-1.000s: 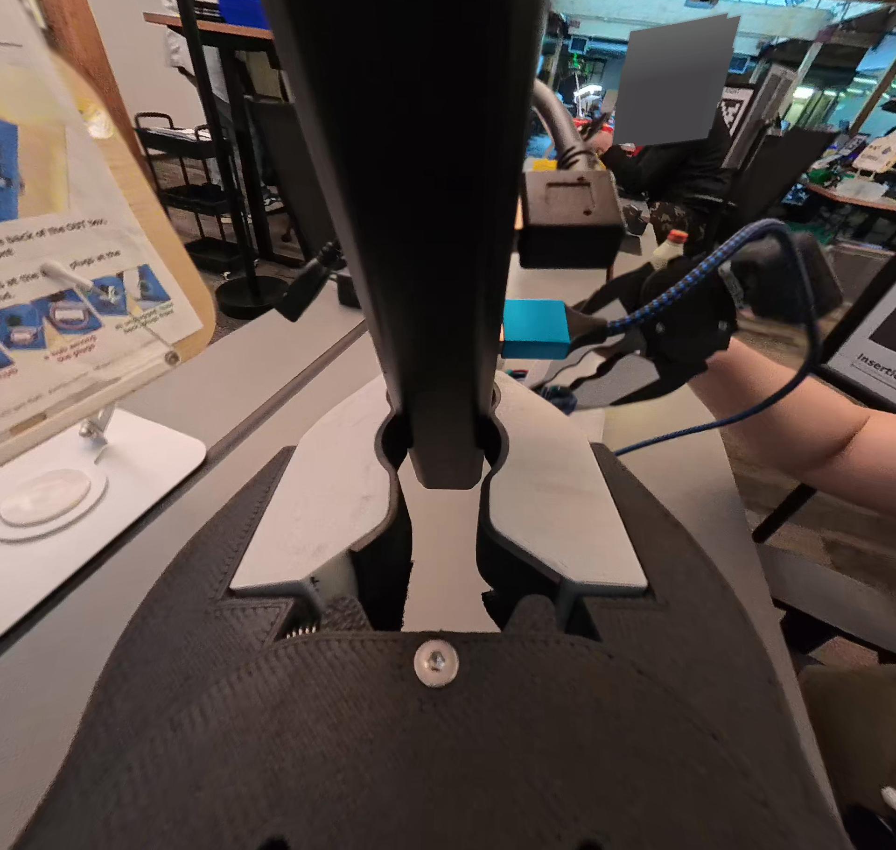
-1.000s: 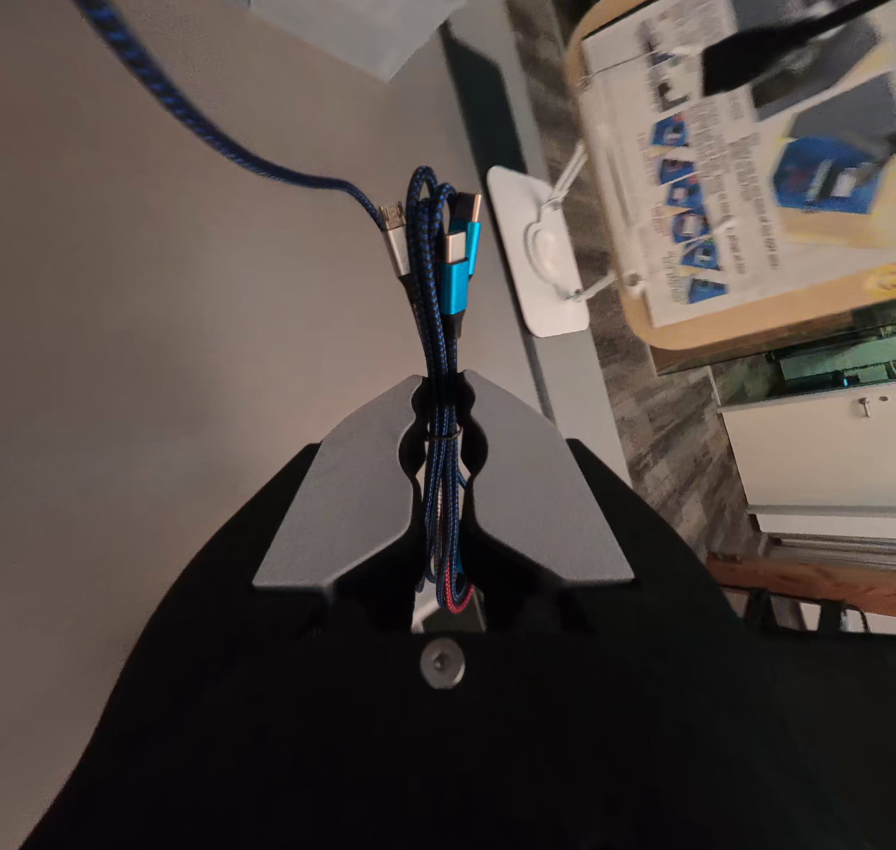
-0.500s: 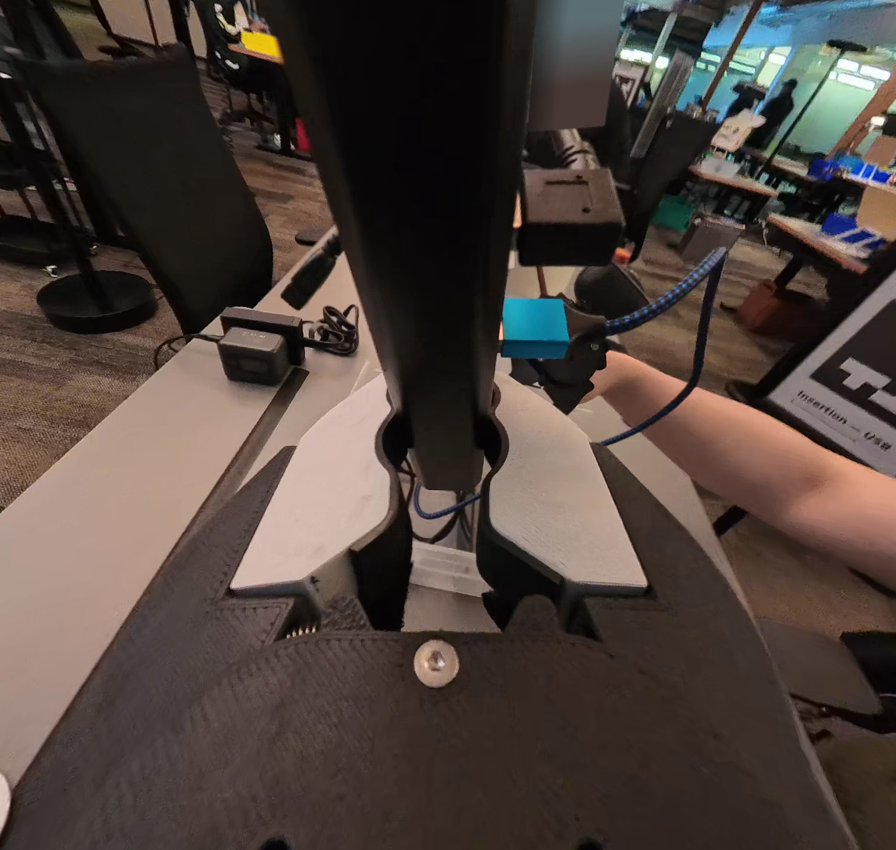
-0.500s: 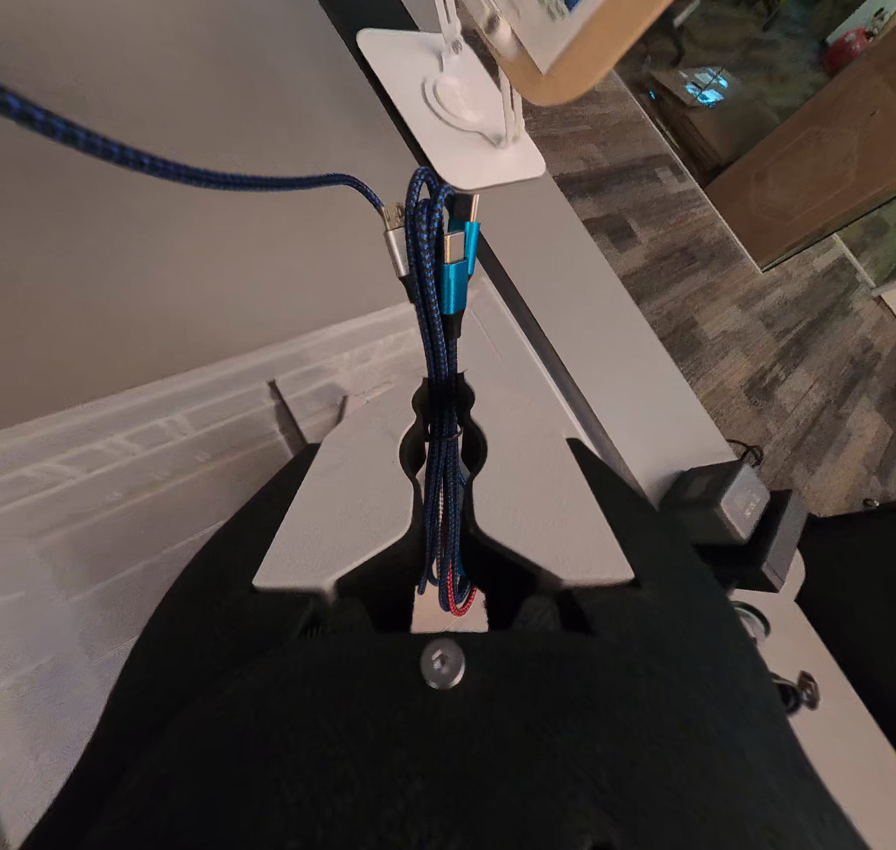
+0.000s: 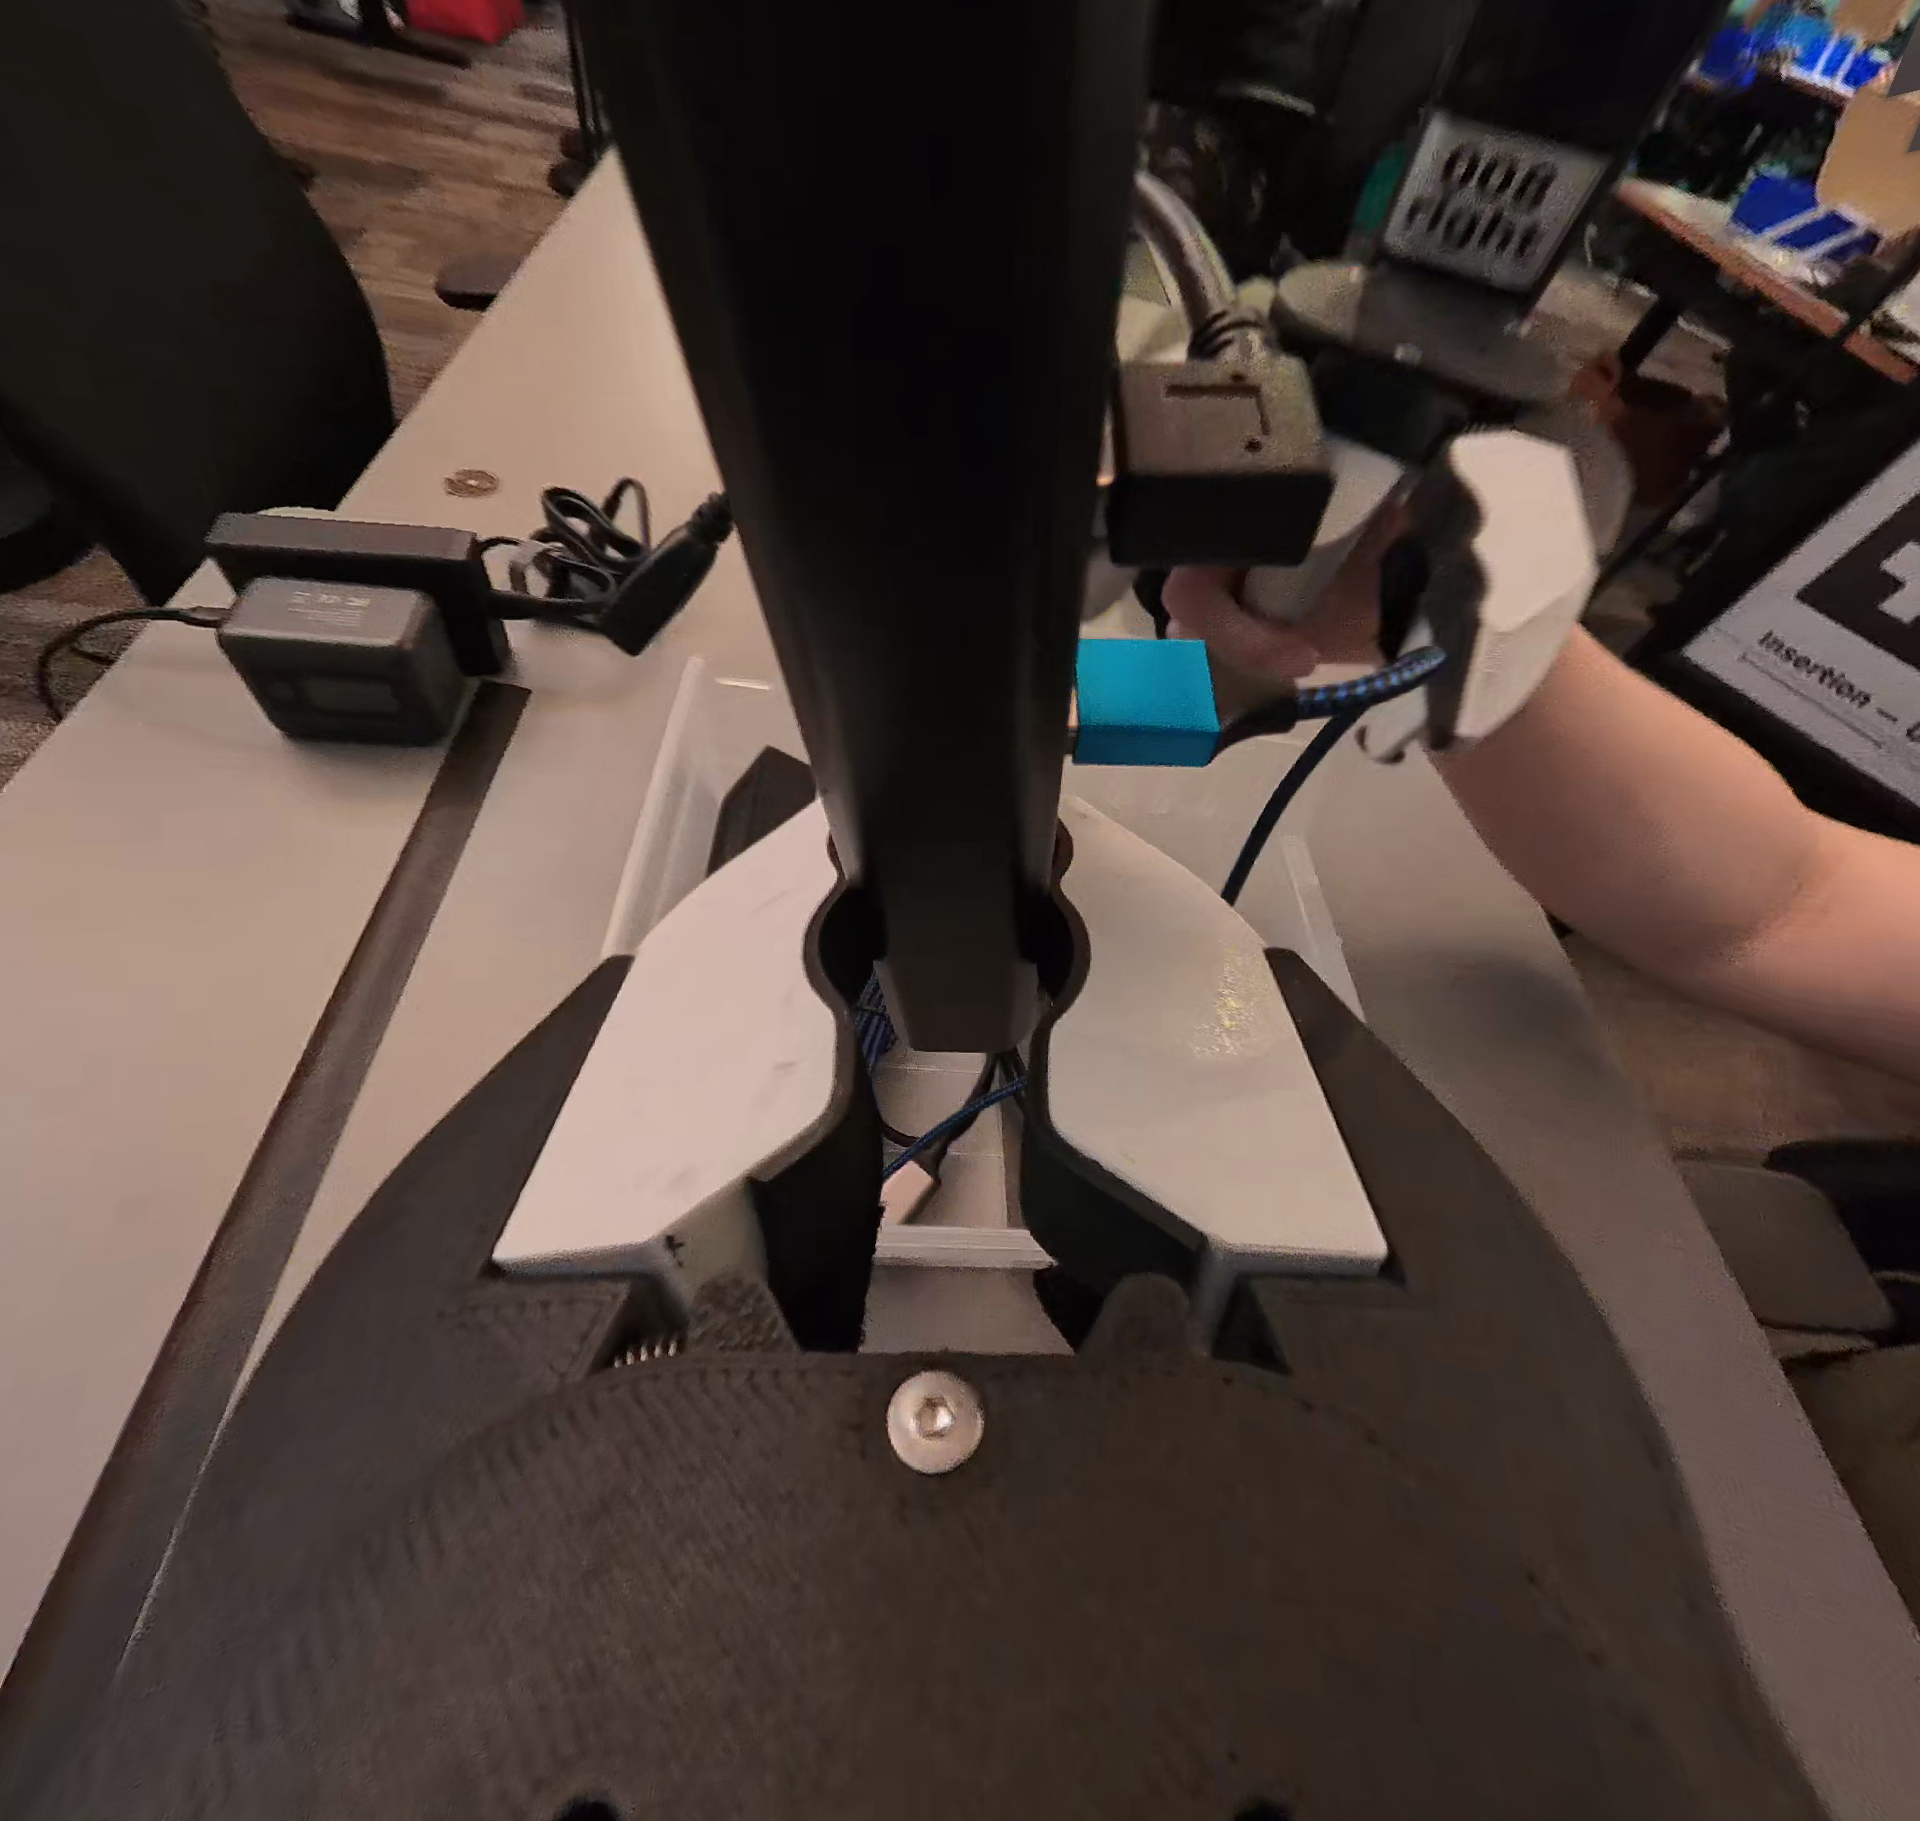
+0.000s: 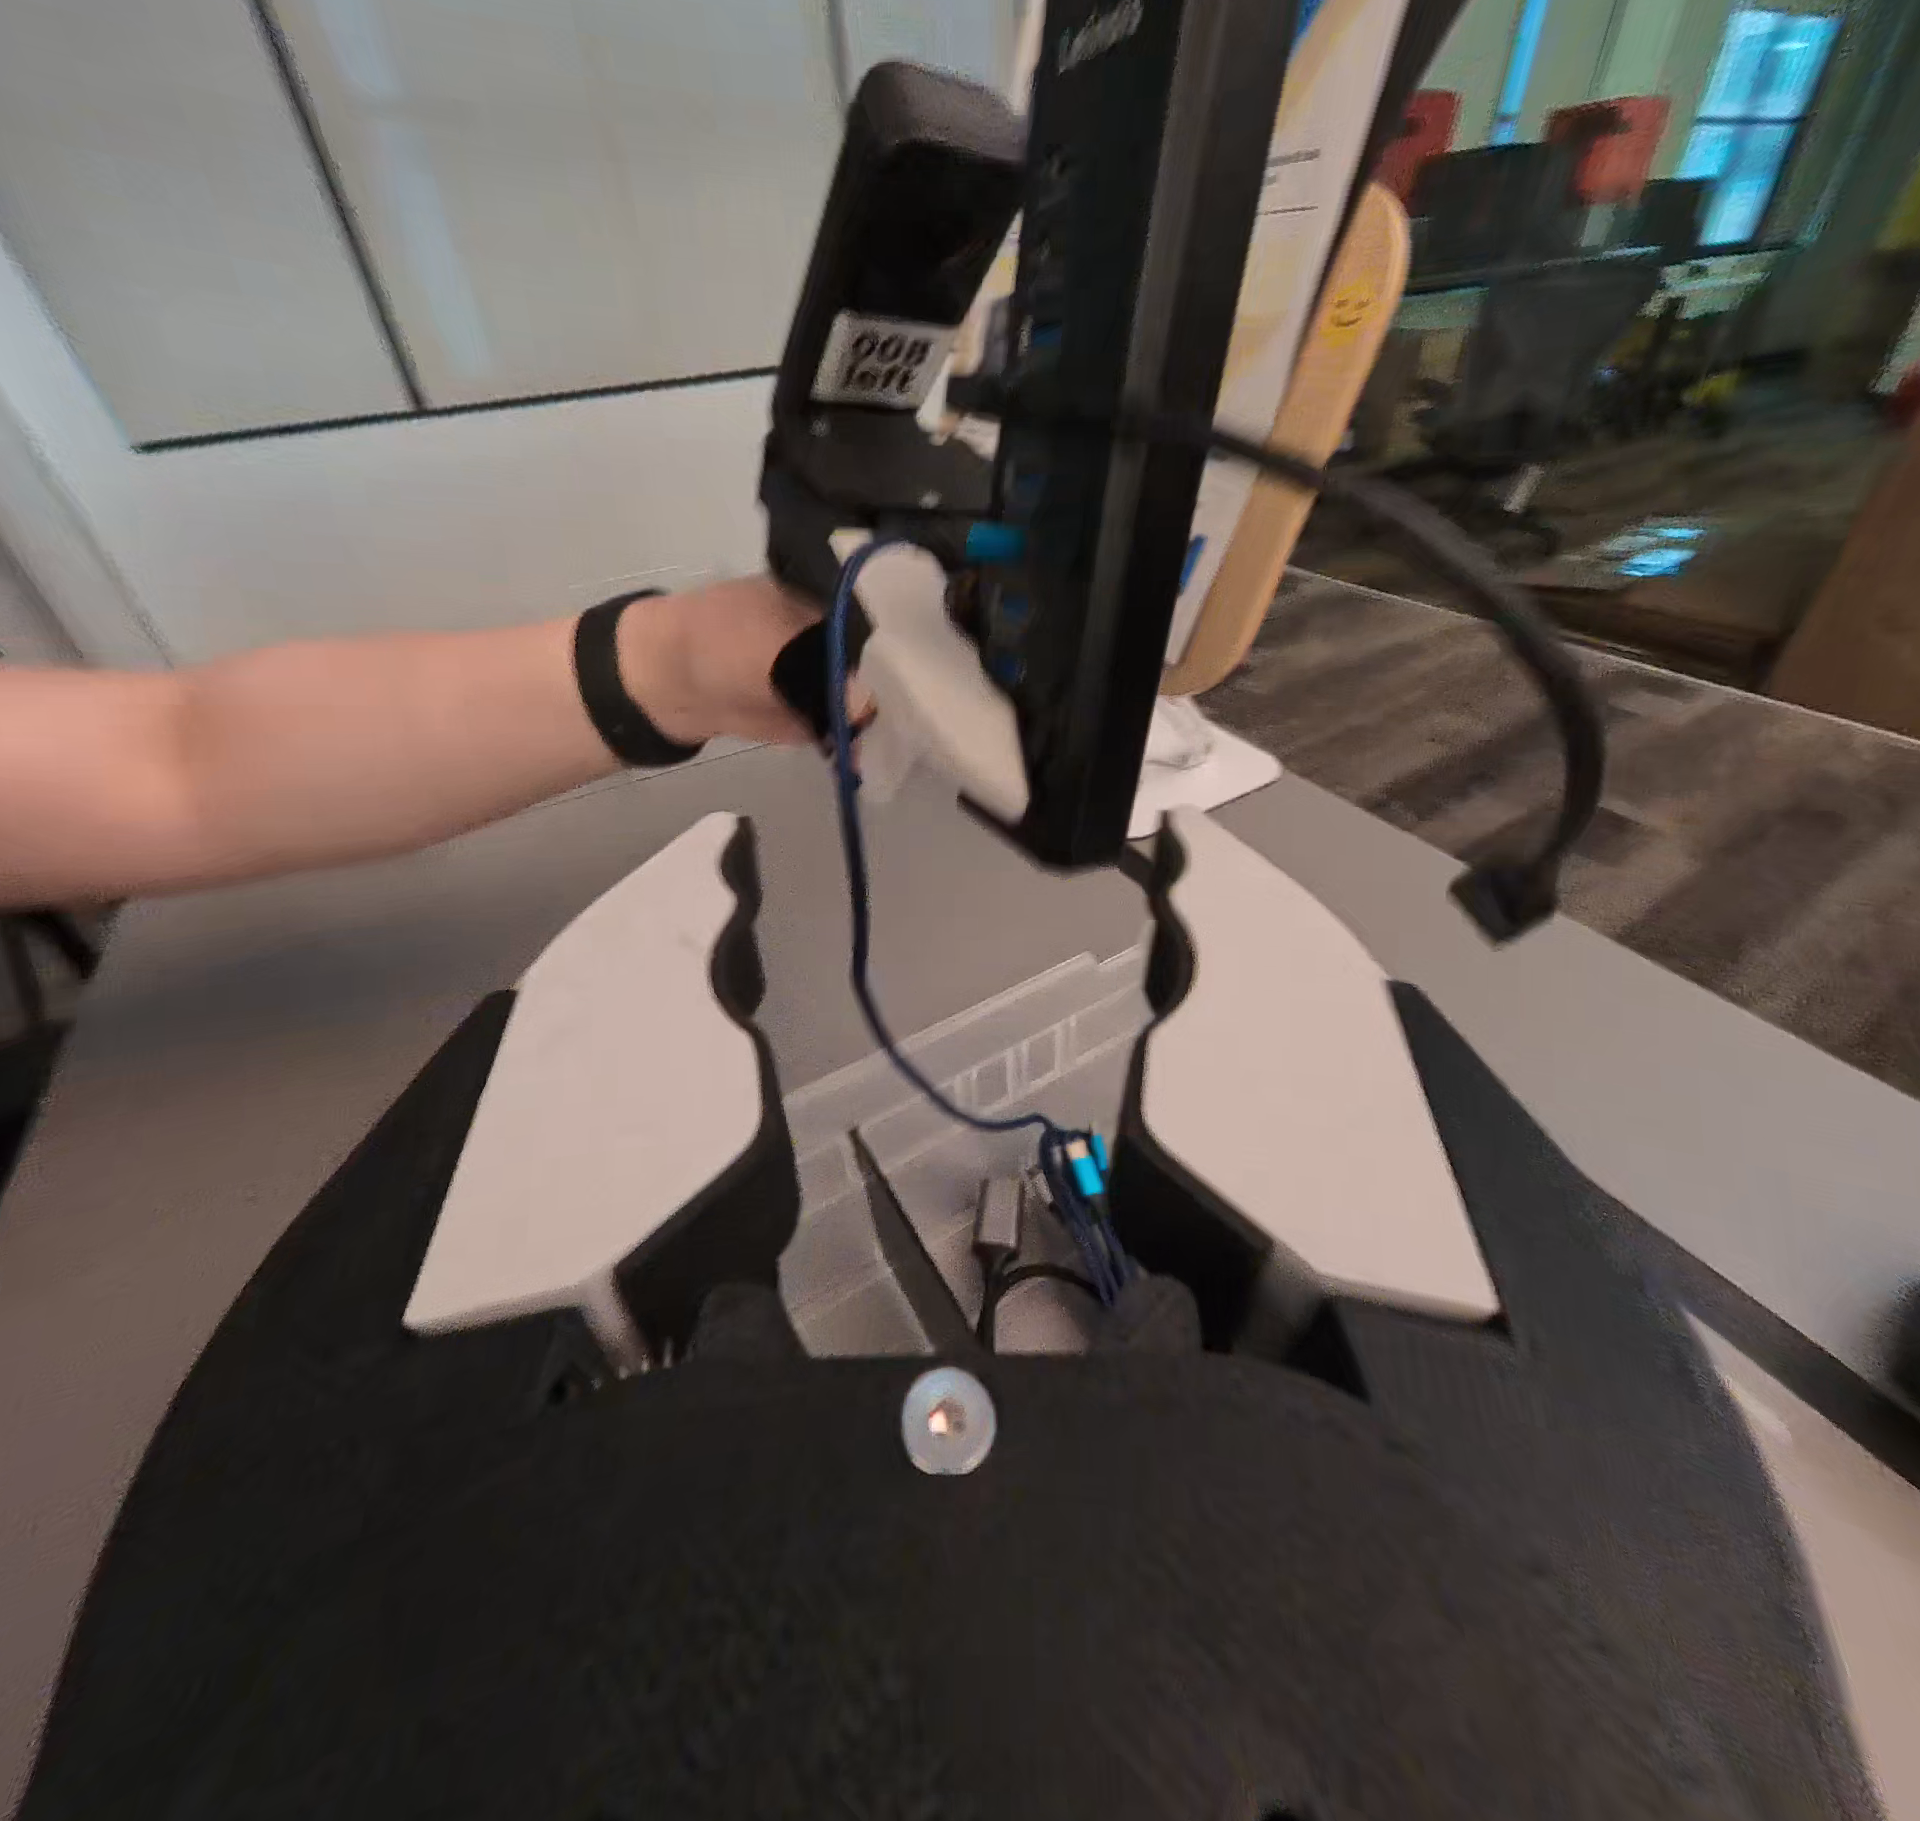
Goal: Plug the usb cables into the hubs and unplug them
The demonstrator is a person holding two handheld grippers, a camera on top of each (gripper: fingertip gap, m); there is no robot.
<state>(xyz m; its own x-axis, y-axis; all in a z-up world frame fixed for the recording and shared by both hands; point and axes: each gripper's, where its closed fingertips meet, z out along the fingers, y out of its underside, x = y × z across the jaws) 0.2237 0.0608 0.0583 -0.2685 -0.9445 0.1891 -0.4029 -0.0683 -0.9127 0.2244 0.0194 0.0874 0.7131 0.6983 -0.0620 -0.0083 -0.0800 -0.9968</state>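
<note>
Here, a long black USB hub (image 5: 894,441) stands upright in the air, its lower end pinched between the pale fingers (image 5: 717,1023) of the left gripper (image 5: 940,950). A bright blue plug (image 5: 1143,702) is pushed into the hub's right side, and its blue braided cable (image 5: 1299,784) droops down toward a clear plastic bin (image 5: 665,815) on the grey table (image 5: 208,919) below. In the right wrist view, the hub (image 6: 1132,400) shows a row of blue ports down one face, and a black cord (image 6: 1475,608) arcs off its far side to a loose black connector. The cable (image 6: 862,898) runs from the hub down to a small bundle of blue-tipped plugs (image 6: 1081,1169) lying in the bin (image 6: 997,1054), beside a grey plug. The right gripper (image 6: 951,930) hovers over the bin with its fingers (image 6: 634,1044) spread wide and holding nothing. A person's bare forearm with a black wristband (image 6: 613,680) holds the left gripper. On the table to the left sit black power bricks (image 5: 343,649) with coiled wire.
</note>
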